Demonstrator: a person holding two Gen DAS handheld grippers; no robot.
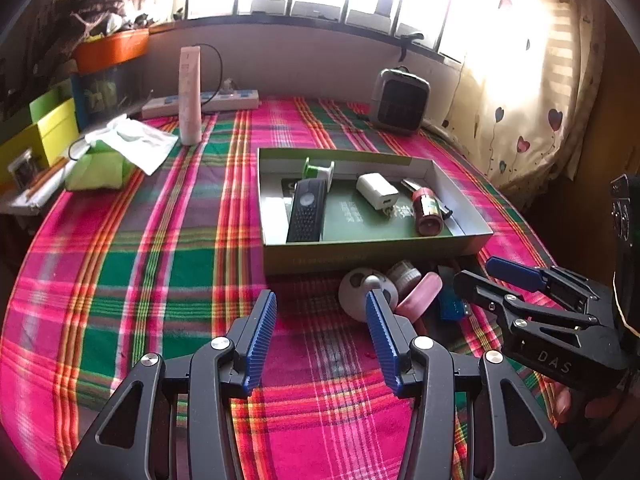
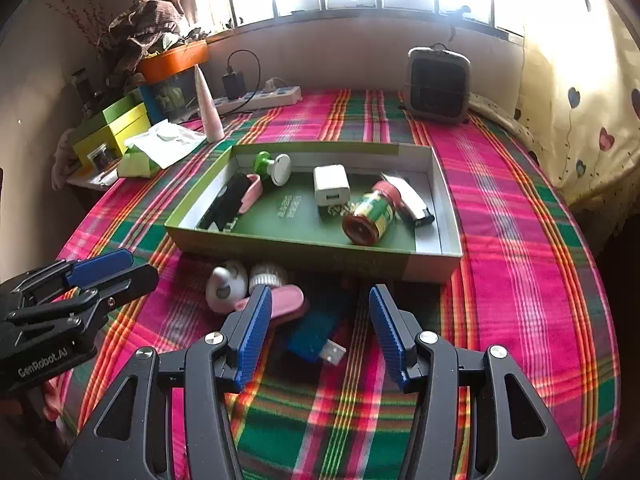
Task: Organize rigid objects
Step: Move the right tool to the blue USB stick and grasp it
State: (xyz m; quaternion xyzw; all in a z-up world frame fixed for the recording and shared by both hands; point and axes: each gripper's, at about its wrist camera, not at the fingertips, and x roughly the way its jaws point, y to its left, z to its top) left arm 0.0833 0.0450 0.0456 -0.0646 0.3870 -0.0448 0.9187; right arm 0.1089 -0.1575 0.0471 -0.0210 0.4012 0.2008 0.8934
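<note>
Sorting small hard items into the green tray [image 2: 304,252] on the plaid cloth [image 2: 520,240]; partway through, judging by what's already inside.

Tray sits at 12 o'clock from both my tongs. Already in it: black remote [image 1: 306,210], white charger [image 2: 331,189], red-capped jar [image 2: 370,216], green-and-white spool [image 2: 274,166], and a black-and-white gadget [image 2: 408,198] along the right wall.

Still loose on the cloth, just outside the tray's near wall: white round gadget [image 2: 224,286], ribbed white cap [image 2: 267,274], pink flat case [image 2: 286,300], blue USB stick [image 2: 316,334]. They're bunched, touching or overlapping each other.

Right tongs [image 2: 320,336]: jaws spread wide, nothing held. The USB stick lies between the fingers, metal plug pointing toward 4 o'clock. The pink case is just at 11 o'clock of it, partly behind my left finger [image 2: 254,332].

Left tongs [image 1: 322,340]: also spread wide, empty. Bare cloth between the fingers; the white round gadget is at 1 o'clock, just behind the right finger tip [image 1: 380,320].

Step in hand, as I read it: lining up the right tongs on the USB stick.

Next move needs: drop lower, get both pads on the stick's long sides, and close without catching the pink case. The stick is flat and low, so the pads must reach nearly to the cloth. Then lift over the near wall and set it in the free green patch mid-tray.
</note>
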